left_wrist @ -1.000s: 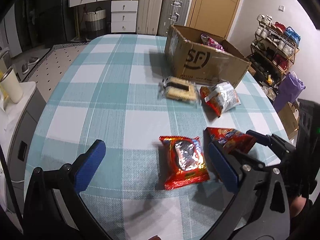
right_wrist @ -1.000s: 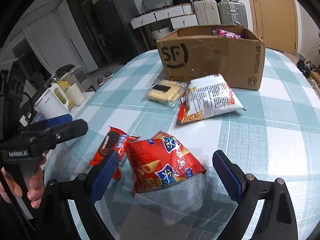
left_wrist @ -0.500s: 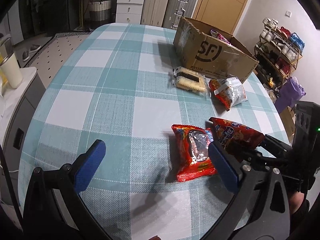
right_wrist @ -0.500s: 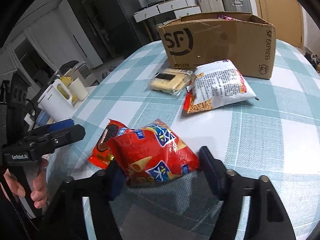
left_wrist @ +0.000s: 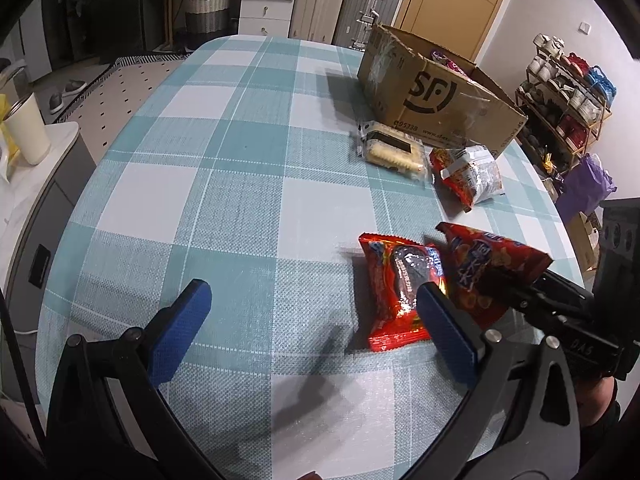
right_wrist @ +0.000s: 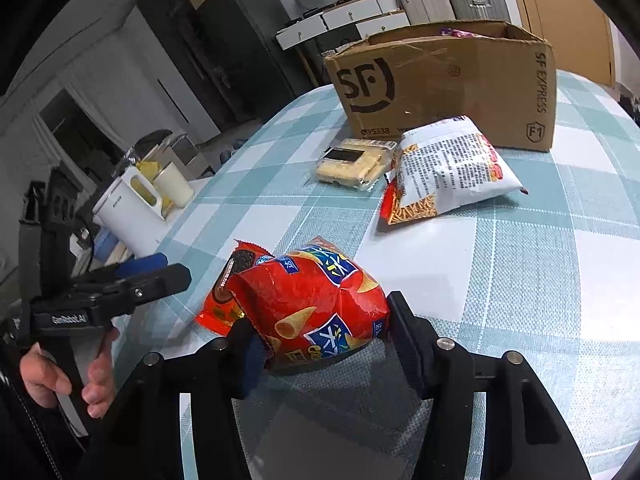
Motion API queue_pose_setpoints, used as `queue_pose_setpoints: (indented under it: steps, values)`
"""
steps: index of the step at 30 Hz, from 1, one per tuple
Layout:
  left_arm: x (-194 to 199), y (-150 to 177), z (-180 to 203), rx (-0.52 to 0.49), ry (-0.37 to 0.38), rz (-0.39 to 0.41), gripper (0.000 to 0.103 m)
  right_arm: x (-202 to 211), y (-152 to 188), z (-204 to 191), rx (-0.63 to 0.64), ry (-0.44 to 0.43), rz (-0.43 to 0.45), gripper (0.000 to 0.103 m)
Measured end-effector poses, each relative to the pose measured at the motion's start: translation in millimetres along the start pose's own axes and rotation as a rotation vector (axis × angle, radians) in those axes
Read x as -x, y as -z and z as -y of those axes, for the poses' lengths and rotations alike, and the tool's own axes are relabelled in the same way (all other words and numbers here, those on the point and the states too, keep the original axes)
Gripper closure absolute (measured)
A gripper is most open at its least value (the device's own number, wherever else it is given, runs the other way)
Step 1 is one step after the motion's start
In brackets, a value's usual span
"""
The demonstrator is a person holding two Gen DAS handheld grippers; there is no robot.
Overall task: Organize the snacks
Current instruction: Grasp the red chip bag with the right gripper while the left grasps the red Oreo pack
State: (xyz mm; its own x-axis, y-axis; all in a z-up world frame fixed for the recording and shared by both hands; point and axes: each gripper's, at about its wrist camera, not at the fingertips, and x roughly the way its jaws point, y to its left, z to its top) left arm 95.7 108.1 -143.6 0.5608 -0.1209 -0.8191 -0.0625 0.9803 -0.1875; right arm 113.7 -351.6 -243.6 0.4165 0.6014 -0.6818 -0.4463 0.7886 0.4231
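Note:
My right gripper [right_wrist: 324,354] is shut on a red chip bag [right_wrist: 316,304] and holds it just above the checked table; the bag also shows in the left wrist view [left_wrist: 488,264]. A red cookie pack [left_wrist: 400,284] lies flat beside it. My left gripper [left_wrist: 312,320] is open and empty, low over the table, left of the cookie pack. A clear cracker pack [left_wrist: 394,150] and a white-and-red snack bag [left_wrist: 468,174] lie in front of the open SF cardboard box [left_wrist: 432,92], which holds some snacks.
The table [left_wrist: 240,168] has a teal checked cloth and a rounded edge. A white kettle [right_wrist: 128,208] and cups stand on a side counter to the left. A shoe rack [left_wrist: 568,96] stands behind the box; suitcases and drawers line the back wall.
My right gripper closed on the red chip bag and lifted it off the table. My left gripper pulled back a little and stayed open.

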Motion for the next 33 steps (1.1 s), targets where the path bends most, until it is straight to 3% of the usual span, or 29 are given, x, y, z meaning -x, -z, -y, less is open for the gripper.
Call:
queue_pose_setpoints:
  steps: [15, 25, 33]
  values:
    - [-19, 2, 23, -0.026, 0.043, -0.065, 0.001, 38, 7, 13, -0.054, -0.034, 0.067, 0.047]
    - [-44, -7, 46, -0.034, 0.049, -0.113, 0.001, 64, 15, 24, -0.073, -0.012, 0.109, 0.047]
    - [-55, -9, 59, -0.066, -0.011, -0.118, 0.001, 77, 18, 29, -0.082, -0.008, 0.133, 0.047]
